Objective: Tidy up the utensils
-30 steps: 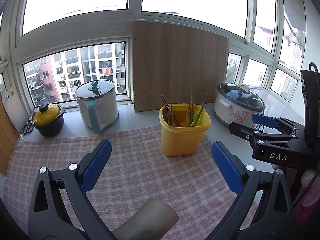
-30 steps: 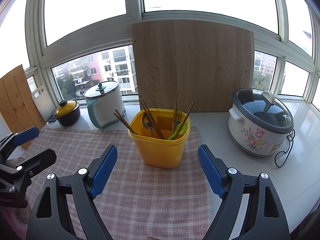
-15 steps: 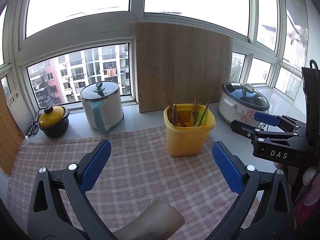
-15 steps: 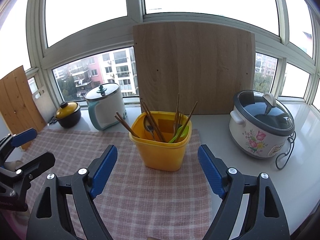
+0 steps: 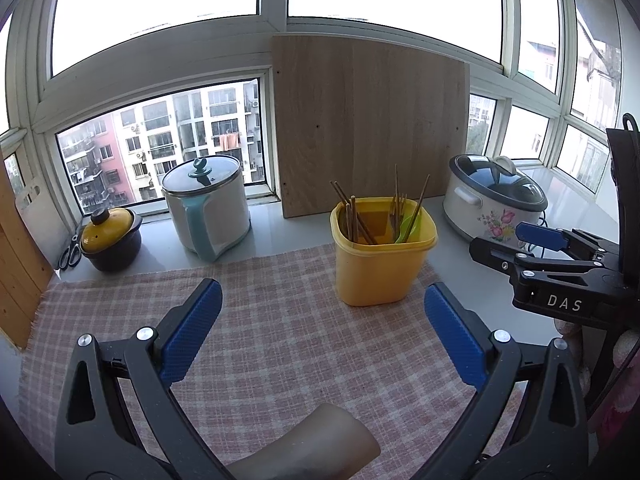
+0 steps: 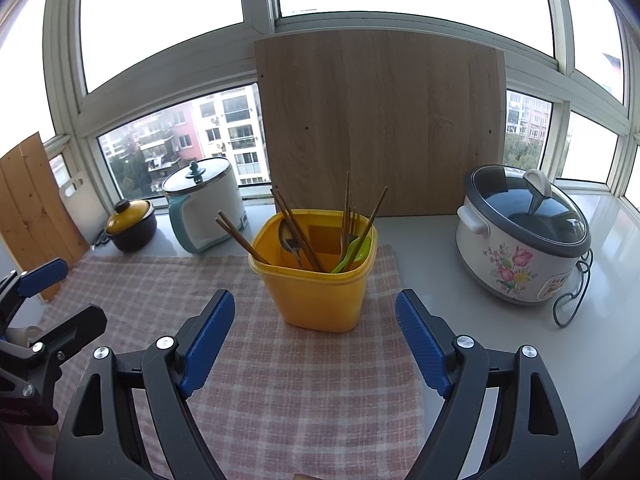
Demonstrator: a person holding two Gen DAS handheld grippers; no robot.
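The yellow holder [image 6: 316, 276] is seen at centre frame on the checked cloth [image 6: 280, 380], already loaded with chopsticks [image 6: 298, 232], a fork [image 6: 347, 224] and what appears to be a green spoon [image 6: 352, 254]. Both the left gripper [image 5: 322, 340] and the right gripper [image 6: 315, 344] are held spread wide, nothing being grasped. The sorting is judged nearly finished; a check for stray utensils is called for next
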